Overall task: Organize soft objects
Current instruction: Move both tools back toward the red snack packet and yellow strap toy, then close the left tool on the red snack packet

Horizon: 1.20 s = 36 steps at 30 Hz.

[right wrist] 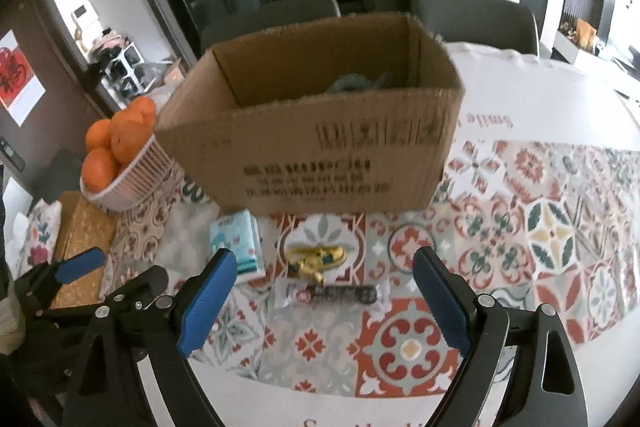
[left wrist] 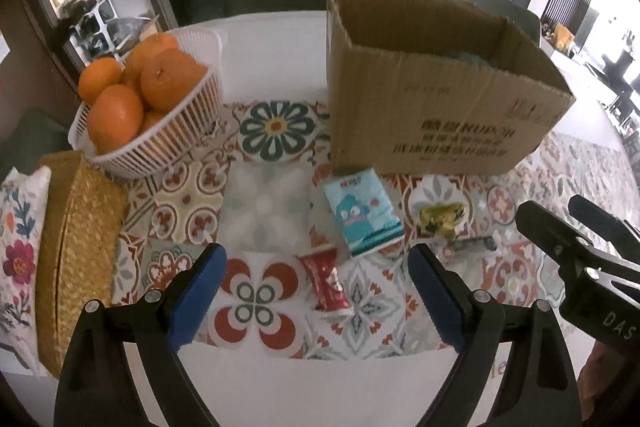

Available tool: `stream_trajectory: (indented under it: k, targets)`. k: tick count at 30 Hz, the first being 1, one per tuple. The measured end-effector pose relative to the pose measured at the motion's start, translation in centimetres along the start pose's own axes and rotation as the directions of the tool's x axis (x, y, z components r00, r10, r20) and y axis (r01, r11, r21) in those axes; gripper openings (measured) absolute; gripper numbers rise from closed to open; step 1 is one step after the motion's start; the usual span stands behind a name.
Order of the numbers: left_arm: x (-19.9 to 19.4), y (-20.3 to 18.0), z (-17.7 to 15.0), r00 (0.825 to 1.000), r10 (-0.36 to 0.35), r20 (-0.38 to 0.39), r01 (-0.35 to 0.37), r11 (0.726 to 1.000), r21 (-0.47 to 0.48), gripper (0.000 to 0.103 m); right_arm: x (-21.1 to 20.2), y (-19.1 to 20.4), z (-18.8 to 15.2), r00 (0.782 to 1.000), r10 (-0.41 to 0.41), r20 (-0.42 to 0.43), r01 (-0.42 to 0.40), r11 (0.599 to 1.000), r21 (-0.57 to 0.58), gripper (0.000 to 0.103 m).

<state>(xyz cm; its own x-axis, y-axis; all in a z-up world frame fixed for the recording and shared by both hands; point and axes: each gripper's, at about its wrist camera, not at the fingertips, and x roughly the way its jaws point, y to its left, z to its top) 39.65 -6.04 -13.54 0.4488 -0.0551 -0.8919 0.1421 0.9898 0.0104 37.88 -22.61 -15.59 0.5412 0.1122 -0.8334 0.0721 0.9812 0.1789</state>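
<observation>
My left gripper hangs with its blue-padded jaws wide apart and nothing between them; below the gap lies a red snack wrapper, crinkled and glossy, on the patterned tablecloth. Just beyond it is a pale blue tissue pack, soft and rectangular, printed with a cartoon face. My right gripper is likewise spread wide and empty, over a dark flat-sealed snack bar whose print is too blurred to read. Past that sits a small yellow plush toy, lumpy. Behind everything stands an open corrugated cardboard box with dark printed characters I cannot make out; something teal shows inside. To the left, a white ribbed plastic basket holds oranges, beside a woven straw box.
</observation>
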Motion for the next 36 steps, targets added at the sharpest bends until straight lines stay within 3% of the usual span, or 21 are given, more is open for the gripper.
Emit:
stream_trajectory:
  k: [22, 36]
  targets:
    - [5.8, 0.3, -4.0, 0.995, 0.001, -0.102, 0.000, 1.000, 0.007, 0.090, 7.0, -0.9, -4.0, 0.976, 0.020, -0.215, -0.005, 0.997, 0.071, 0.091]
    - [8.2, 0.3, -4.3, 0.992, -0.015, -0.126, 0.014, 1.000, -0.011, 0.089, 10.4, -0.7, -3.6, 0.959, 0.014, -0.281, 0.010, 0.996, 0.084, 0.091]
